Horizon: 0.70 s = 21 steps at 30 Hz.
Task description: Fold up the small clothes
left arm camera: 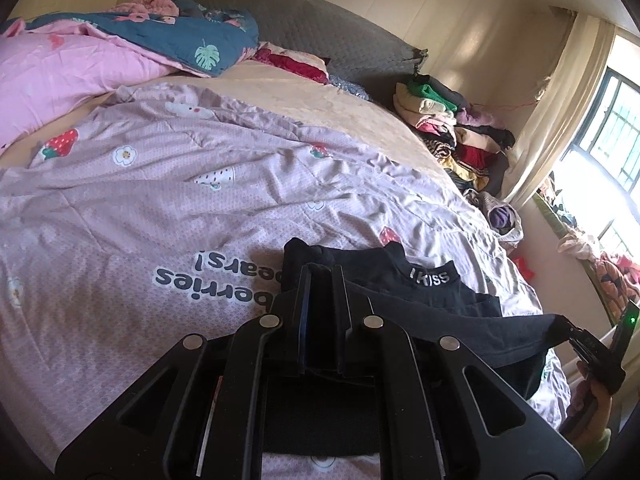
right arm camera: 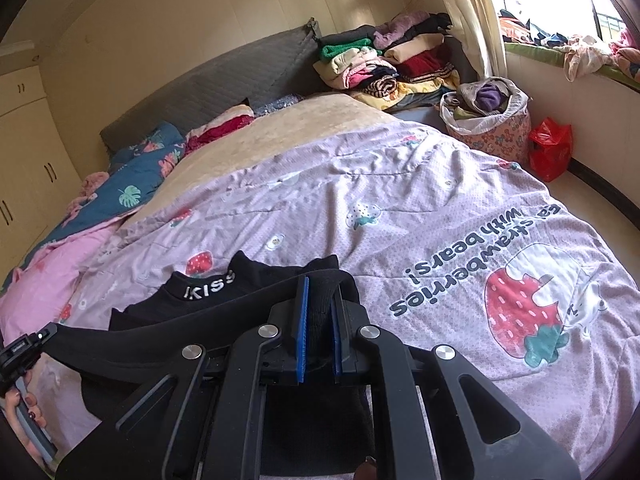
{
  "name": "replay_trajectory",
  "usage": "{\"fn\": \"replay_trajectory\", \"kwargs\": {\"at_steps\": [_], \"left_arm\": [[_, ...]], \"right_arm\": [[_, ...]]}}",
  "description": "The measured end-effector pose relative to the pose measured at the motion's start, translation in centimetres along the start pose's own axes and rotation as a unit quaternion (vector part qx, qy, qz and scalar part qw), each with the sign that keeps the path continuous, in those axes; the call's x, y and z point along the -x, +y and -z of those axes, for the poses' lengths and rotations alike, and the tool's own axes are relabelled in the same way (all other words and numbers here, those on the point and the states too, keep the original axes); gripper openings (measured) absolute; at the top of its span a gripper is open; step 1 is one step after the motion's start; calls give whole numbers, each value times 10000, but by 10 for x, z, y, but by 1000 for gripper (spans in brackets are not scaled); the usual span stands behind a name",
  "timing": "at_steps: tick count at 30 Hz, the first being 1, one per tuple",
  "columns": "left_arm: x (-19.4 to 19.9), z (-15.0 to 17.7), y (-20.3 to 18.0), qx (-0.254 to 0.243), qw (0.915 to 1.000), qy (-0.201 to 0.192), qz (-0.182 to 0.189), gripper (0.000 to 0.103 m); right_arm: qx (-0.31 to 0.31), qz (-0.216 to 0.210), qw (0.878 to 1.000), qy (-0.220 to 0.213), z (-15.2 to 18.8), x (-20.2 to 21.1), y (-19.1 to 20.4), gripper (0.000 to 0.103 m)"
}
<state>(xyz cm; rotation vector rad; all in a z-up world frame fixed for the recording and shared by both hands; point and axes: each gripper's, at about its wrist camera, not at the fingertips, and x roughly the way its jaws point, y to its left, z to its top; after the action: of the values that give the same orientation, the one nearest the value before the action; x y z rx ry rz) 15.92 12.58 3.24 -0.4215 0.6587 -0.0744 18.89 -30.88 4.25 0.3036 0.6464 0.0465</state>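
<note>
Two grippers stretch one black garment above the bed.
Left gripper (left arm camera: 322,276) and right gripper (right arm camera: 320,292) each pinch an edge of the black top (right arm camera: 224,308), "KISS" collar lying on the pink strawberry quilt (right arm camera: 420,208); beyond, folded clothes pile (right arm camera: 384,64).

Walls: cream, plain.
Bed: grey quilted headboard (right arm camera: 224,76), mauve strawberry-print duvet (right arm camera: 400,200).
Wardrobe: cream doors (right arm camera: 24,152) beside the bed.
Window: barred window (left arm camera: 612,128), pale curtain (left arm camera: 560,112), bright daylight.
Floor: red bag (right arm camera: 550,150) beside patterned laundry basket (right arm camera: 492,120).
</note>
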Motion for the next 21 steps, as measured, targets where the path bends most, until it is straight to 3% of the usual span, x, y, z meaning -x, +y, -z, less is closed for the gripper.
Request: {"fn": "replay_trajectory", "kwargs": {"at_steps": [4,8,10,12,14,16,18,21], "left_arm": [[-3,2,0,1,10000,-20,-44,5],[3,1,-1,-71,9998,-149,-130,6],[8,1,-3,-124,9996,-197,-134,7],[13,2,-6,-209,9994,-237,-150,20],[15,4,-10,-275,9992,-250,-130,25],[17,8,-17,-391,9989,-229,-114,32],[19,13,-23,-514,9984,-207,-108,45],[20,24,-32,-643,9978,-152,-79,52]], "right_arm": [[17,81,9999,89,4,-7,-3,9],[44,310,9995,54,8,-9,-5,32],[14,353,9994,-7,8,-6,-8,36],[20,357,9993,-70,10,-2,-9,39],[94,370,9991,-156,12,4,-7,47],[210,350,9990,-202,15,8,-2,49],[324,340,9986,-248,18,13,2,50],[491,327,9978,-308,30,20,8,50]]}}
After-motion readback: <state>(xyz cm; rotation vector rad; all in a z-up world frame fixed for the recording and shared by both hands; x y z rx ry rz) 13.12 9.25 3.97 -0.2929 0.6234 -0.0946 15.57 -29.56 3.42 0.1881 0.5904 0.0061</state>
